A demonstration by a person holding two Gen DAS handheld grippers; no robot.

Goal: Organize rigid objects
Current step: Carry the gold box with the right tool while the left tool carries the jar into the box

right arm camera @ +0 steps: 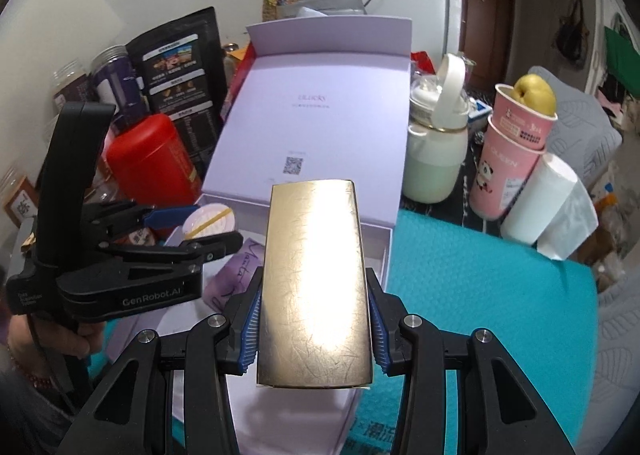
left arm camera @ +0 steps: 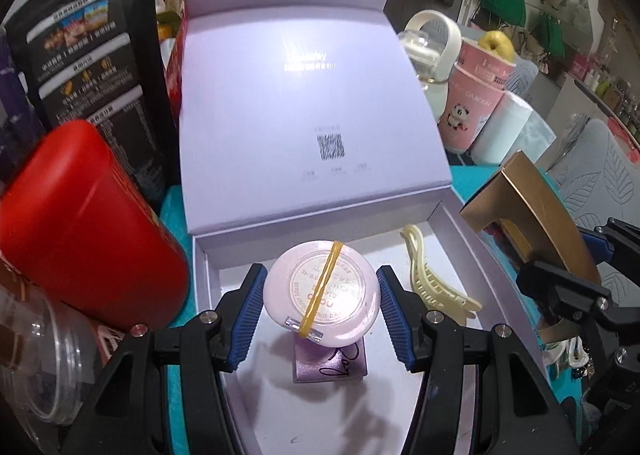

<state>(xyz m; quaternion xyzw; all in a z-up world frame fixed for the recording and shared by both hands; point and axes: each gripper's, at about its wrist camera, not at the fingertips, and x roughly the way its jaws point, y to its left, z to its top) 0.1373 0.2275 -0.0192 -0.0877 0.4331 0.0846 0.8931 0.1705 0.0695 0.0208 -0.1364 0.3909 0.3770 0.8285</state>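
While the left gripper (left arm camera: 322,305) clamped a round pink compact (left arm camera: 322,293) bound with a yellow rubber band (left arm camera: 322,287) above the open lilac gift box (left arm camera: 452,223), the right gripper (right arm camera: 314,329) squeezed a gold rectangular box (right arm camera: 314,279) over the same box's front edge, beside a cream hair claw (left arm camera: 430,279).

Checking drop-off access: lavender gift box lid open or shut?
Open. The lavender box has its lid standing back, printed inner face showing; its tray is exposed, with a hair claw inside.
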